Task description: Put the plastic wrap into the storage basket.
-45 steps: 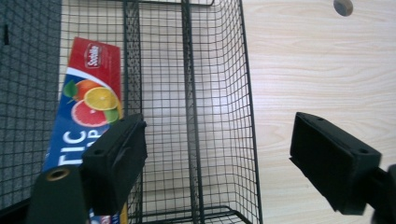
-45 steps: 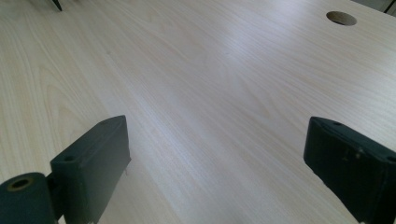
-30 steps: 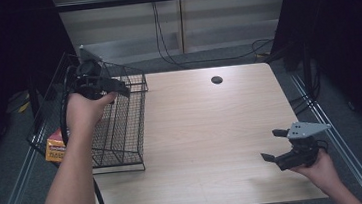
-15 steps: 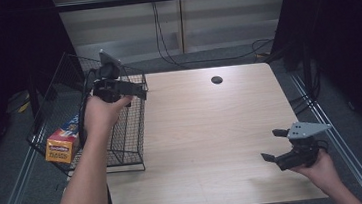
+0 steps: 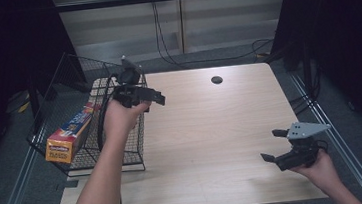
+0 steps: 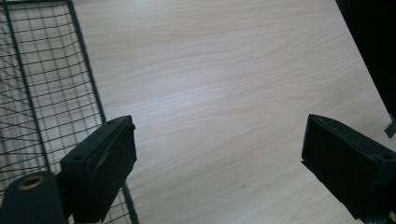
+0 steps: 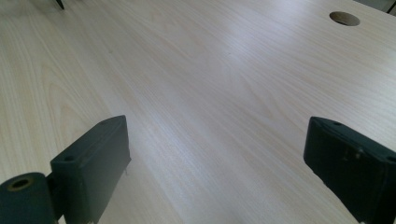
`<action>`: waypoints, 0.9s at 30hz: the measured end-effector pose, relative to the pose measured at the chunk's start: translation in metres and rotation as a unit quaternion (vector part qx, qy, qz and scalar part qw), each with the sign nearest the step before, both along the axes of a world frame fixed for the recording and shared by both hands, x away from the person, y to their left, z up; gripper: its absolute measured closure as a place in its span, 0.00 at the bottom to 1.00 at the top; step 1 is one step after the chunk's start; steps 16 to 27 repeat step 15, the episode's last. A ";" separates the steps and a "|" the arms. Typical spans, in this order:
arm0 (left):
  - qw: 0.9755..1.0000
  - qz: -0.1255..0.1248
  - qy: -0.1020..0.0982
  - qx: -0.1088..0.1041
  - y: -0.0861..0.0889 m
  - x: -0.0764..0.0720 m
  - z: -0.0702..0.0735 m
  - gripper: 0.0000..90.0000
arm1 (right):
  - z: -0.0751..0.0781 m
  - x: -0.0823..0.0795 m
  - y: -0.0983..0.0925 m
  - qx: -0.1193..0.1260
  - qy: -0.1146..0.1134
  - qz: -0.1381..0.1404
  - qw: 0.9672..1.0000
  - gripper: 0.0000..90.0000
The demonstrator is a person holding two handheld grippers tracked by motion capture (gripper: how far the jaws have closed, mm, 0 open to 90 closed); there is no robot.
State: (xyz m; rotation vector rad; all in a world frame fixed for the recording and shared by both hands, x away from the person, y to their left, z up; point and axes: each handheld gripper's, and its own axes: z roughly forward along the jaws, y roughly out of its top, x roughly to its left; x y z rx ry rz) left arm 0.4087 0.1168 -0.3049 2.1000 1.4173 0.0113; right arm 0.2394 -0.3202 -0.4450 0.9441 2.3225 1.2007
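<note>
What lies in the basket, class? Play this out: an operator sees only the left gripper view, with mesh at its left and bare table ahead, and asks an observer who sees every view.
Observer: The high view shows a box lying in the basket, along its left side.
Operator: Where is the right gripper?
Observer: The right gripper is near the front right corner of the table, jaws open with nothing between them.
Operator: What else marks the table?
Observer: A round hole near its back edge.
</note>
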 end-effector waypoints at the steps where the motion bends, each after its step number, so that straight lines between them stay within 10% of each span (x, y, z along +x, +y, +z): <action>1: 1.000 -0.005 0.001 0.002 -0.002 0.000 -0.001 0.11 | 0.000 0.000 0.000 0.000 0.000 0.000 1.000 0.08; 27: 0.999 -0.037 0.000 -0.014 -0.019 -0.006 -0.016 0.11 | -0.003 -0.001 0.001 -0.014 0.001 0.000 1.000 0.08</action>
